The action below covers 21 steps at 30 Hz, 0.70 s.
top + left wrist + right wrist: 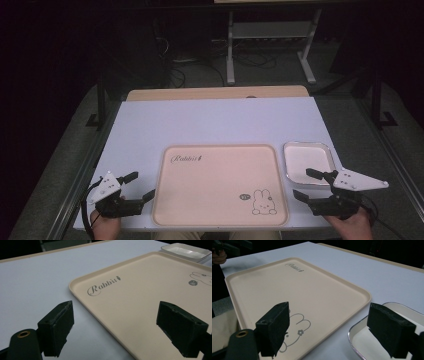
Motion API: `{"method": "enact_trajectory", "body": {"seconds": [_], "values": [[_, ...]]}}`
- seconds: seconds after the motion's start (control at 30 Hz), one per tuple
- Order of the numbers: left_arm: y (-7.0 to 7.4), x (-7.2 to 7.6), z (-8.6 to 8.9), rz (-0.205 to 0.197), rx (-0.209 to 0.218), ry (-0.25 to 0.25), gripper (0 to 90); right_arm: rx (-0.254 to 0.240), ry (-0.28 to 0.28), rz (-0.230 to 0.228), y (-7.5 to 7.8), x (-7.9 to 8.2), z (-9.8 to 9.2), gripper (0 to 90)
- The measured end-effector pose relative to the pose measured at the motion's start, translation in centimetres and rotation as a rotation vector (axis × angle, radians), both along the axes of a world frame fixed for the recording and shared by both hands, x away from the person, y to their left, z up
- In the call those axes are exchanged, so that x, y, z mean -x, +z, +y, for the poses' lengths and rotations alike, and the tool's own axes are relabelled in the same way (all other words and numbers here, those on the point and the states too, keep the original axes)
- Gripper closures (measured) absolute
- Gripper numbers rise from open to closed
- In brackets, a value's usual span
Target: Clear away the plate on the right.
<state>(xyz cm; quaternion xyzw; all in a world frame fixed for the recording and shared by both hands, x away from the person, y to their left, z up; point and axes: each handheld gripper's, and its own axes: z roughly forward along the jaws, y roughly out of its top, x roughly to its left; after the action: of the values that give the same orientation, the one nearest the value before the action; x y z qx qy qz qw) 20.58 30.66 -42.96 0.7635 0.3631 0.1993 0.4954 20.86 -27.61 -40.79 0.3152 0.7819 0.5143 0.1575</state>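
- The left gripper (138, 186) sits at the near left corner of the table (210, 120), held in the person's left hand (102, 225); its jaws are spread wide and hold nothing.
- Its jaws point toward the left edge of the tray (220, 185), close beside it but not touching it.
- In the left gripper view, the left gripper (115, 326) straddles the tray's (140, 305) near corner: one jaw hangs over bare table (37, 285), the other over the tray's cream surface.
- The right gripper (304, 184) sits at the near right corner, held in the right hand (355, 226); its jaws are also spread wide, gripping nothing.
- Its upper jaw reaches over the near rim of the dish (309, 162); the lower jaw is over the table just right of the tray.
- In the right gripper view, the right gripper (328, 326) has one jaw over the tray's (294, 290) rabbit drawing (295, 328) and the other over the dish (367, 340).
- The tray lies flat at the near middle of the table, between the two grippers, with the word "Rabbit" (186, 159) at its far left and the rabbit drawing (263, 202) at its near right.
- The dish, white with a shiny rim, lies just beside the tray's far right corner, with a narrow gap between them.
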Motion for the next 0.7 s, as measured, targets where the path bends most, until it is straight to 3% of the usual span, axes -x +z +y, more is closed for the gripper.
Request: {"method": "enact_trajectory", "body": {"seconds": [0.7], "values": [[0.0, 0.0, 0.0, -0.004, 0.010, 0.000, 13.9, 0.023, -0.044, 0.015, 0.0, 1.0, -3.4, 18.5]]}}
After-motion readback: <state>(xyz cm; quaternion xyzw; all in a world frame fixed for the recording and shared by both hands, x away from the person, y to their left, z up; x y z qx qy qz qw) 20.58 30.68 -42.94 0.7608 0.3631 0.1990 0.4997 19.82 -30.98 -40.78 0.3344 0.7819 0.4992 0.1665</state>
